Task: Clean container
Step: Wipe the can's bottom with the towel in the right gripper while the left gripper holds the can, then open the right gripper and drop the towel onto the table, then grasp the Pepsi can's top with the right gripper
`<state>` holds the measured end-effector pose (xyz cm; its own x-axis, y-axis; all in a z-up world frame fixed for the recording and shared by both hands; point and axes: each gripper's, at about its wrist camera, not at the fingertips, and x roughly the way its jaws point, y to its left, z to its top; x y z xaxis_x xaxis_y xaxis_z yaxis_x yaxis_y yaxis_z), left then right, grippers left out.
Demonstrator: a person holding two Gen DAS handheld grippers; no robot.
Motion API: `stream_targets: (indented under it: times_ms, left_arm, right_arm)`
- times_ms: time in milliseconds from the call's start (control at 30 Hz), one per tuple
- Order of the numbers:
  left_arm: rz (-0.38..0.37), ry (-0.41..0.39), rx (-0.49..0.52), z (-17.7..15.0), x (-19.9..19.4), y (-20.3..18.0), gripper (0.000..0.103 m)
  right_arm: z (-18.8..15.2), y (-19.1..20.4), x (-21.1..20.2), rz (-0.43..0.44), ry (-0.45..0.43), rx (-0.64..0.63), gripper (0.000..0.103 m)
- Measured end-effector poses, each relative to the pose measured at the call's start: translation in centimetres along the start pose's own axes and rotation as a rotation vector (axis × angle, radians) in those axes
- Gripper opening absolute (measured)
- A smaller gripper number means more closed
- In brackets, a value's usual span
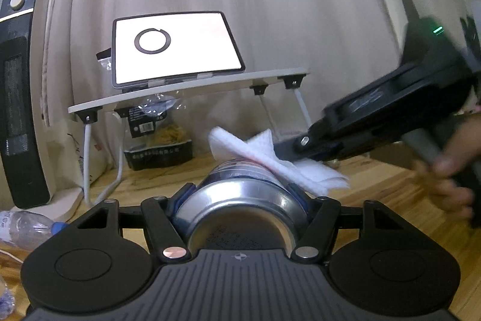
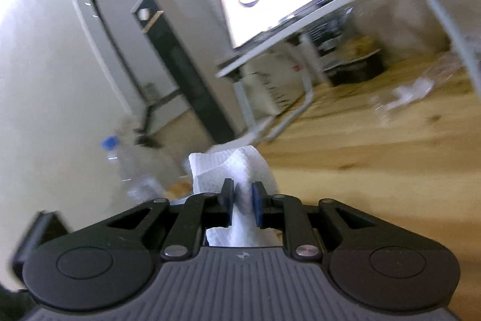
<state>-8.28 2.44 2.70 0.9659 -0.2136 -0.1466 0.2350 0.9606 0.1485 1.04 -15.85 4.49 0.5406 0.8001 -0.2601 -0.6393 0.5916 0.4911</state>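
Note:
My left gripper (image 1: 240, 197) is shut on a metal can (image 1: 240, 209), held on its side with its silver base toward the camera. A white paper towel (image 1: 270, 158) lies over the can's far upper side. My right gripper (image 1: 288, 149) comes in from the right of the left wrist view and holds that towel against the can. In the right wrist view my right gripper (image 2: 242, 200) is shut on the white paper towel (image 2: 231, 170), which bunches between the blue pads (image 2: 257, 203). The can is hidden there.
A wooden table top (image 1: 375, 185) lies below. A small white stand (image 1: 186, 92) carries a lit tablet (image 1: 177, 47) at the back. A black tower heater (image 1: 18, 98) stands left. A plastic bottle (image 1: 27, 227) lies at the left edge. Curtains hang behind.

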Motion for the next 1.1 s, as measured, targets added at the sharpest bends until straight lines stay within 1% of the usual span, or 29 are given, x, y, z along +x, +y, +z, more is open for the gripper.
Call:
stream_targets:
  times_ms: [100, 133, 200, 267, 300, 367, 433, 467, 500, 533, 567, 600, 633, 667, 733, 767, 800, 833, 900, 1000, 1100]
  left_arm:
    - [0.001, -0.005, 0.008, 0.0, -0.1, -0.2, 0.067]
    - [0.002, -0.005, 0.010, 0.0, -0.1, -0.2, 0.067]
    - [0.004, -0.006, 0.012, 0.1, -0.1, -0.2, 0.067]
    - [0.004, -0.005, 0.014, 0.1, -0.1, -0.2, 0.067]
    - [0.005, -0.003, 0.014, 0.1, 0.0, -0.2, 0.067]
    - [0.005, 0.000, 0.015, 0.1, 0.0, -0.1, 0.067]
    - [0.005, 0.001, 0.018, 0.1, 0.0, -0.2, 0.067]
    - [0.005, 0.004, 0.021, 0.1, 0.0, -0.3, 0.067]
    - [0.004, 0.005, 0.024, 0.1, 0.1, -0.3, 0.067]
    - [0.005, 0.005, 0.027, 0.1, 0.0, -0.4, 0.067]
    - [0.006, 0.003, 0.029, 0.1, -0.1, -0.4, 0.067]
    - [0.006, 0.003, 0.031, 0.1, -0.1, -0.5, 0.067]
    - [0.006, 0.003, 0.031, 0.1, -0.1, -0.5, 0.067]
    - [0.008, 0.005, 0.031, 0.1, -0.1, -0.5, 0.067]
    - [0.011, 0.010, 0.025, 0.1, 0.0, -0.4, 0.067]
    - [0.012, 0.013, 0.022, 0.1, 0.0, -0.4, 0.067]
    - [0.011, 0.016, 0.021, 0.1, 0.1, -0.3, 0.067]
    - [0.009, 0.019, 0.021, 0.1, 0.1, -0.3, 0.067]
    - [0.009, 0.023, 0.023, 0.1, 0.2, -0.4, 0.067]
    - [0.006, 0.016, 0.026, 0.1, 0.0, -0.4, 0.067]
    - [0.000, 0.010, 0.036, 0.1, 0.0, -0.6, 0.067]
  right_arm:
    - [0.8, -1.6, 0.7, -0.072, 0.000, -0.015, 0.018]
    - [0.9, -2.1, 1.0, -0.111, 0.008, -0.025, 0.018]
    - [0.9, -2.9, 1.8, -0.209, 0.036, -0.062, 0.018]
    - [0.8, -3.6, 2.5, -0.339, 0.077, -0.131, 0.018]
    - [0.6, -4.1, 2.7, -0.390, 0.094, -0.162, 0.018]
    - [0.3, -5.3, 2.9, -0.446, 0.124, -0.157, 0.018]
    - [0.2, -6.6, 2.7, -0.486, 0.134, -0.120, 0.018]
    - [0.1, -7.1, 2.4, -0.503, 0.132, -0.102, 0.030]
    - [0.1, -7.5, 2.1, -0.519, 0.129, -0.084, 0.047]
    - [0.2, -7.8, 1.6, -0.531, 0.115, -0.070, 0.054]
    - [0.3, -7.8, 1.0, -0.536, 0.084, -0.064, 0.065]
    - [0.5, -7.7, 0.4, -0.532, 0.057, -0.055, 0.069]
    - [0.8, -7.4, -0.1, -0.501, 0.034, -0.035, 0.069]
    - [1.1, -7.2, -0.7, -0.450, 0.010, -0.003, 0.069]
    - [1.6, -6.5, -1.5, -0.315, -0.023, 0.073, 0.075]
    - [1.5, -6.1, -1.6, -0.229, -0.027, 0.119, 0.082]
    - [1.2, -5.8, -1.7, -0.144, -0.026, 0.167, 0.087]
    - [0.8, -5.4, -1.5, -0.077, -0.017, 0.207, 0.088]
    - [-0.4, -4.8, -0.9, 0.023, 0.010, 0.279, 0.088]
    - [-2.0, -4.3, 0.2, 0.129, 0.042, 0.391, 0.088]
    - [-3.3, -4.8, 1.3, 0.191, 0.051, 0.499, 0.088]
